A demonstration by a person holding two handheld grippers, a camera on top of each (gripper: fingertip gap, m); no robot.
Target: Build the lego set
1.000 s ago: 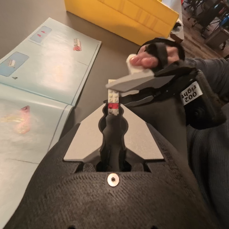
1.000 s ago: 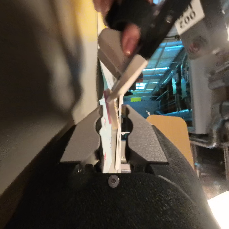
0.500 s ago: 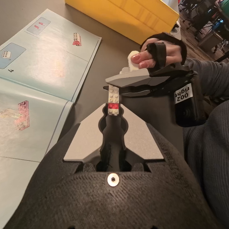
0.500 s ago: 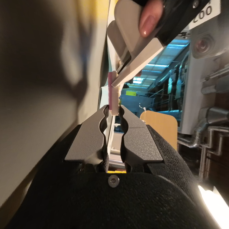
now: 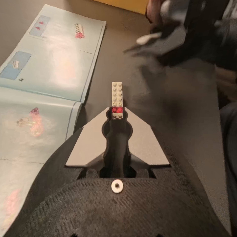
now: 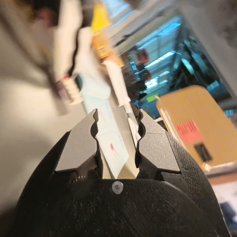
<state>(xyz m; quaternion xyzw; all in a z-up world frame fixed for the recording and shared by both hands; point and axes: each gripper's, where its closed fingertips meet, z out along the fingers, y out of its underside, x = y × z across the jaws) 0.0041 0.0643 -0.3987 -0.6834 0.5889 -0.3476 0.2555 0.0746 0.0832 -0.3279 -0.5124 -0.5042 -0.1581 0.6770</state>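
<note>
Dark tabletop fills the left wrist view: your left gripper (image 5: 117, 112) pinches the near end of a light, rigid cream-and-red brick strip (image 5: 117, 98) at centre frame; grip its flat sides. Right wrist view: your right gripper (image 6: 117, 115) gapes empty, lower centre

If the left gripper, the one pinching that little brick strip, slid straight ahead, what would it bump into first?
Probably only bare dark table. The left gripper holds the white-and-red brick strip pointing past the open booklet toward the yellow box, though depth is unclear.
</note>
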